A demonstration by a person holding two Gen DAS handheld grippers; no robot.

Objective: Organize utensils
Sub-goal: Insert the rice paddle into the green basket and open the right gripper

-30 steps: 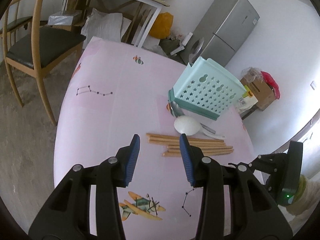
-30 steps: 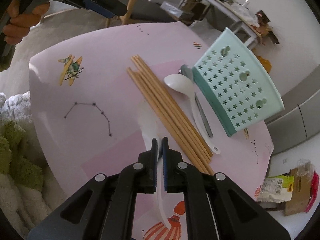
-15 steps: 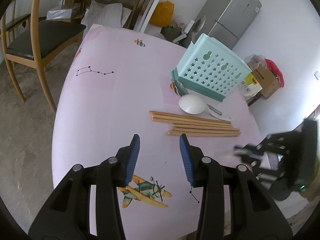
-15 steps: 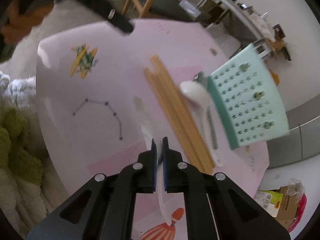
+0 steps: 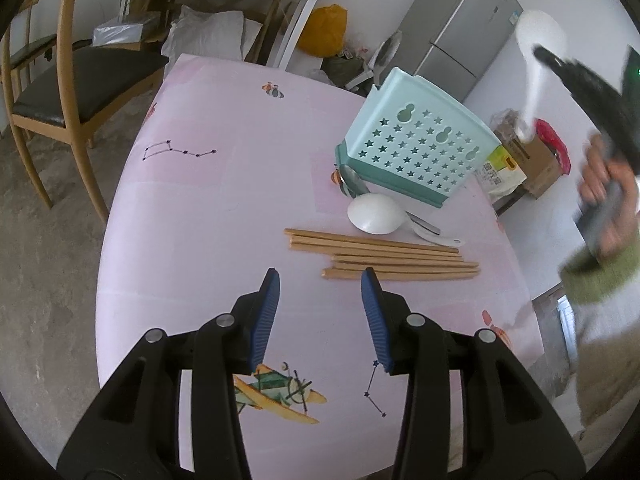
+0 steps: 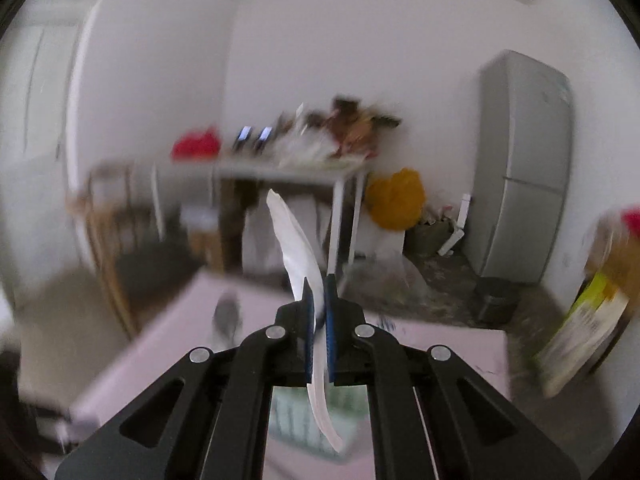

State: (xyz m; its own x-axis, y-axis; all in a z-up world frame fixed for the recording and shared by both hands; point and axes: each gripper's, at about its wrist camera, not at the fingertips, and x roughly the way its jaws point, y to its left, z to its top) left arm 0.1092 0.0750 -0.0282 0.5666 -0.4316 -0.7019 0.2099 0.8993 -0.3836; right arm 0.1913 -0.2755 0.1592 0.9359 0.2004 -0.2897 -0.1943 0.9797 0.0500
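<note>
The right gripper [image 6: 318,304] is clamped tight on a white spoon [image 6: 296,248], its blue pads pinching the handle while the bowl points up and away. In the left wrist view that spoon [image 5: 538,46] hangs high at the far right, above the mint basket [image 5: 416,152]. The left gripper [image 5: 318,280] stands wide apart, holding nothing, above the pink table [image 5: 208,208]. Just beyond it lie wooden chopsticks [image 5: 384,254] in a loose row, then a second white spoon [image 5: 376,214], bowl down, touching a metal spoon [image 5: 354,182] partly tucked under the basket. A chair [image 5: 60,92] stands far left. The right wrist view is blurred throughout.
</note>
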